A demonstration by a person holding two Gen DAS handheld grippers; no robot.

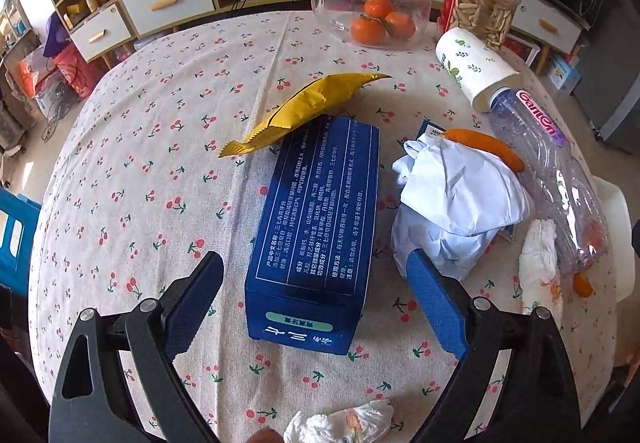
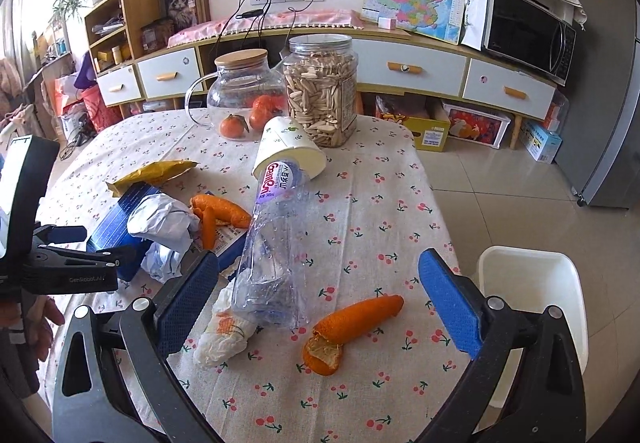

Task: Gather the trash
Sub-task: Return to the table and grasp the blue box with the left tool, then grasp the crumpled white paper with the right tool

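My left gripper [image 1: 316,267] is open, its jaws on either side of the near end of a blue box [image 1: 316,227] lying on the table, not touching it. A gold wrapper [image 1: 304,107] lies behind the box, crumpled white paper [image 1: 456,199] to its right. My right gripper [image 2: 318,267] is open over a crushed clear bottle [image 2: 272,251] and an orange peel [image 2: 348,327]. A crumpled tissue [image 2: 224,335] lies by the bottle. A second peel [image 2: 216,215] rests on the paper [image 2: 164,223]. A paper cup [image 2: 288,151] lies tipped over.
A white bin [image 2: 532,307] stands on the floor at the table's right edge. A glass pot with oranges [image 2: 240,99] and a jar of seeds [image 2: 320,91] stand at the back. Another tissue [image 1: 344,423] lies near the front edge. The cloth-covered table [image 1: 140,171] fills the view.
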